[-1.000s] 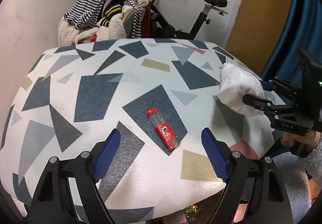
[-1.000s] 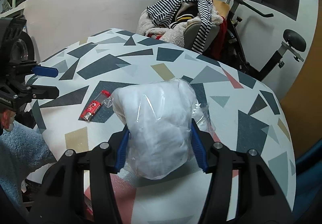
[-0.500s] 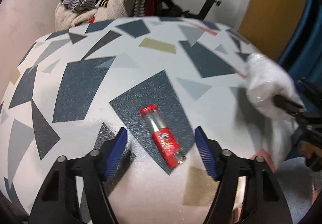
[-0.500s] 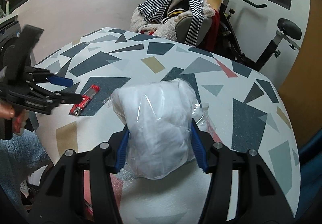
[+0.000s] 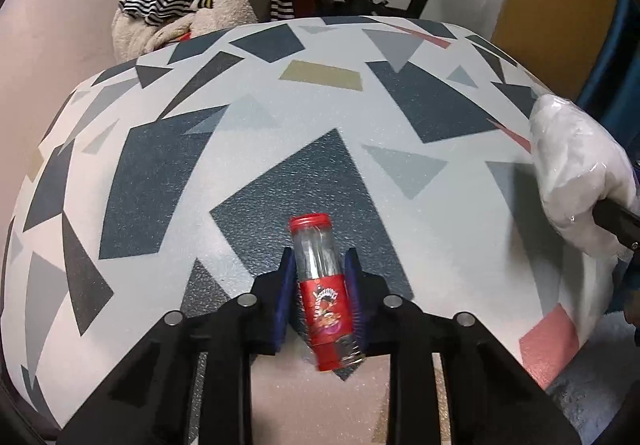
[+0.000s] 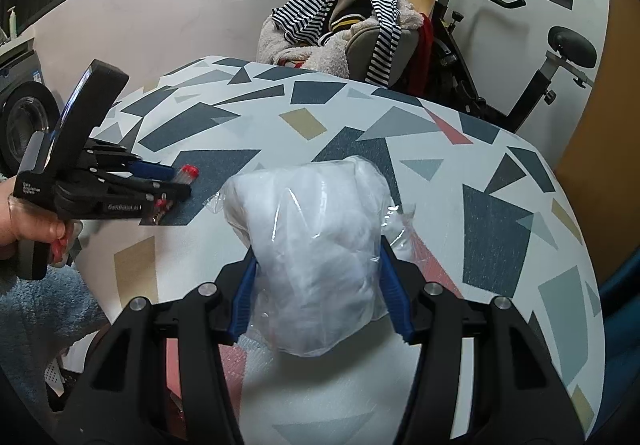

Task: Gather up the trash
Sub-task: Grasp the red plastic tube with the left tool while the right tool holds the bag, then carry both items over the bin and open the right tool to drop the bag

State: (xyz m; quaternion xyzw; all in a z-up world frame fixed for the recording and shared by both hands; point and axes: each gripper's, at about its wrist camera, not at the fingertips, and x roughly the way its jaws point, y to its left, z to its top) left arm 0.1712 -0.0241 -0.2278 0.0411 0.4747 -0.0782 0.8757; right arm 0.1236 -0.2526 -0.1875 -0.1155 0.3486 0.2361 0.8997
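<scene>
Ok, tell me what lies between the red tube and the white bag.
Nothing: in the left wrist view only bare patterned table separates the red tube from the white bag.

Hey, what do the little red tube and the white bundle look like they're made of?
Red tube: likely hard plastic, with a see-through middle, a glossy red cap and a printed red label. White bundle: thin clear plastic film, shiny and creased, around soft white stuff, perhaps tissue or wadding; the view leaves that open.
</scene>
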